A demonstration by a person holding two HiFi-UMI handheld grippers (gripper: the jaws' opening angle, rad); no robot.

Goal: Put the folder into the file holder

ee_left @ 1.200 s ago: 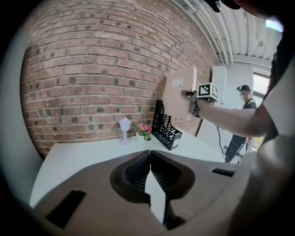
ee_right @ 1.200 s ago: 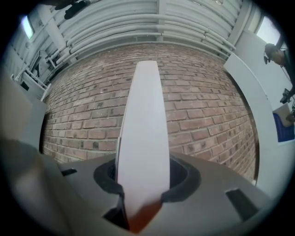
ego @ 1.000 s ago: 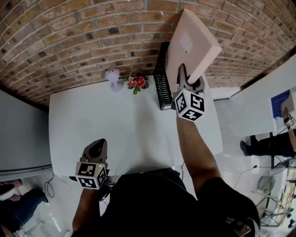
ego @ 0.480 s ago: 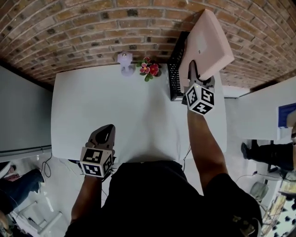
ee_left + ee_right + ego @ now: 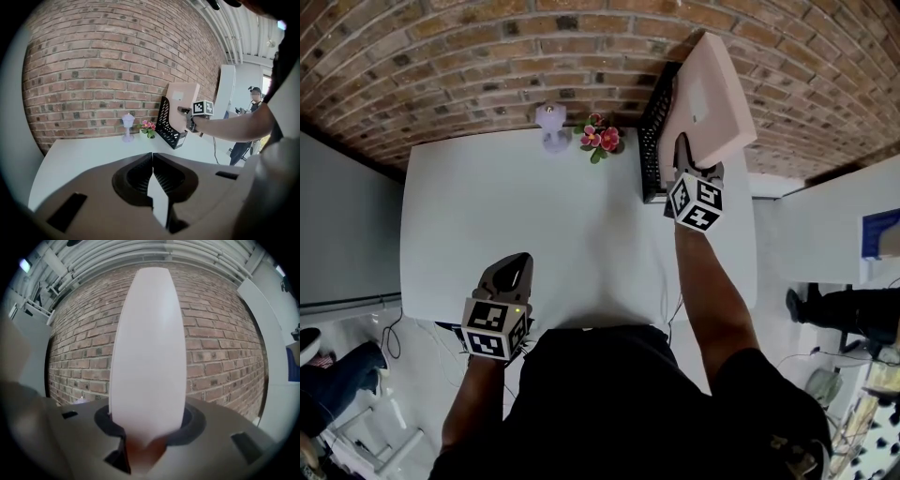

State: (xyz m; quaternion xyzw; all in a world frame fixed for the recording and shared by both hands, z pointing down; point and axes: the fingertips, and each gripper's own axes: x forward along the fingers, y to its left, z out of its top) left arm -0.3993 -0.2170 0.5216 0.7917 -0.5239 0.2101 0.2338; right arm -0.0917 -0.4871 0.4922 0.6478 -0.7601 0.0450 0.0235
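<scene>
A pale pink folder stands upright and tilted in the air over the black mesh file holder at the table's far right edge. My right gripper grips the folder's lower edge; its jaws are closing with the folder between them. The right gripper view shows the folder rising out of the jaws of that gripper. The left gripper view shows the folder and holder from the side. My left gripper hangs shut and empty at the near table edge.
A small lilac lamp and a pot of pink flowers stand by the brick wall at the back of the white table. A person stands off to the right of the table.
My right gripper has carried the folder a little to the left, closer over the file holder. The left gripper has stayed where it was.
</scene>
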